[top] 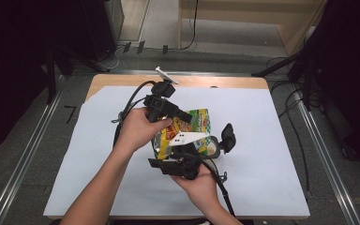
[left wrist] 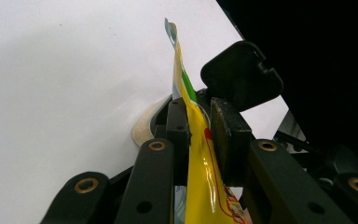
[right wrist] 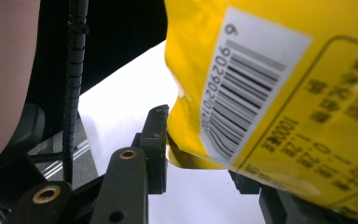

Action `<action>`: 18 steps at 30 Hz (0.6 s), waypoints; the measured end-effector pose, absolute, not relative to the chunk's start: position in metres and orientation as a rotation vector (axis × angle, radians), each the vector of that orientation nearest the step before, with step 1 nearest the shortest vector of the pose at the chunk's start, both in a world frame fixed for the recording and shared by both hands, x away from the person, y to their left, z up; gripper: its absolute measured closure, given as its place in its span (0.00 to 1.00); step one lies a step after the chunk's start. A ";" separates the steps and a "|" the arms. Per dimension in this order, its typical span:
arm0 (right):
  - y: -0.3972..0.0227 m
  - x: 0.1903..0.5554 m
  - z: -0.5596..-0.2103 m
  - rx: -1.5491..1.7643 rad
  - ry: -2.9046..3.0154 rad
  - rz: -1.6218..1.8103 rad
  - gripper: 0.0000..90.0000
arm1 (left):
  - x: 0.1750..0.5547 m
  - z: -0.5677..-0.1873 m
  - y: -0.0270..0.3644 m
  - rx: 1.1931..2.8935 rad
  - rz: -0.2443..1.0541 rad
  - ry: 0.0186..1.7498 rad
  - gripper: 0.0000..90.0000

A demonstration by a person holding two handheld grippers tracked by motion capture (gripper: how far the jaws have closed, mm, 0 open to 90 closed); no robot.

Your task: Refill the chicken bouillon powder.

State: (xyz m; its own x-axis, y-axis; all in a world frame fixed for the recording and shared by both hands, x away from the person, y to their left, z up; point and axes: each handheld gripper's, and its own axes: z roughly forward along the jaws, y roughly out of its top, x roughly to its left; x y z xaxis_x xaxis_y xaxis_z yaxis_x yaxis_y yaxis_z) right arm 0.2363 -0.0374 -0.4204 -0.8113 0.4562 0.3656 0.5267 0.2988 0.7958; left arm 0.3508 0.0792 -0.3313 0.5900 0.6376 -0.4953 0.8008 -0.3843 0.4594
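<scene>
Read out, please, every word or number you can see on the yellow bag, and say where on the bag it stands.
"6 902902": digits beside the bars on the white barcode label of the yellow bag, right gripper view; the following digits bend away and are unclear.
Dark print next to the label: blurred, not readable.
Colourful front of the bag in the high view: lettering too small to read.

The crinkly foil snack bag (top: 187,133) is bright yellow with green and red print; its back (right wrist: 279,88) carries a white label with a black barcode and brown lettering. The bench (top: 262,140) is covered in plain white, with bare pale wood along its far edge. Both claws, left (left wrist: 198,135) and right (right wrist: 196,158), are matt black with brass-coloured rivets.
</scene>
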 end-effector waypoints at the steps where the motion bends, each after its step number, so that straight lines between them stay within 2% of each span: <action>1: -0.038 0.237 -0.421 -0.937 -2.477 -1.557 0.72 | 0.351 -0.331 0.079 2.141 -0.309 1.133 0.87; 18: -0.040 0.235 -0.425 -0.914 -2.518 -1.551 0.72 | 0.350 -0.337 0.080 2.129 -0.322 1.115 0.86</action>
